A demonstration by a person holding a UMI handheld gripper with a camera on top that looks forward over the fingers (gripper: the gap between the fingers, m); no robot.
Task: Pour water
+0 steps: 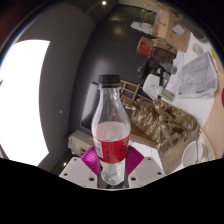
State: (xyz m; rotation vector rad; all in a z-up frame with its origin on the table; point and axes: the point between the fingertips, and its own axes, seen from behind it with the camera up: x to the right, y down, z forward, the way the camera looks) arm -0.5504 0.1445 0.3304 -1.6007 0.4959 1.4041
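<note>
Fingers (112, 165) clamped on upright bottle (110, 130)

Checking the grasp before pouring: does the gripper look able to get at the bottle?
Probably yes: the bottle already stands between the gripper's fingers, nothing blocking it, apparently held.

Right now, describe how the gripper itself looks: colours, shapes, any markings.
Little of the gripper shows. Its two fingers are pale, white-grey blocks with angular, faceted outer faces. Each bears a magenta pad on its inner face, ridged with fine horizontal lines. No cables, lettering or printed markings are visible, and no hand or sleeve of the person appears in the gripper view.
</note>
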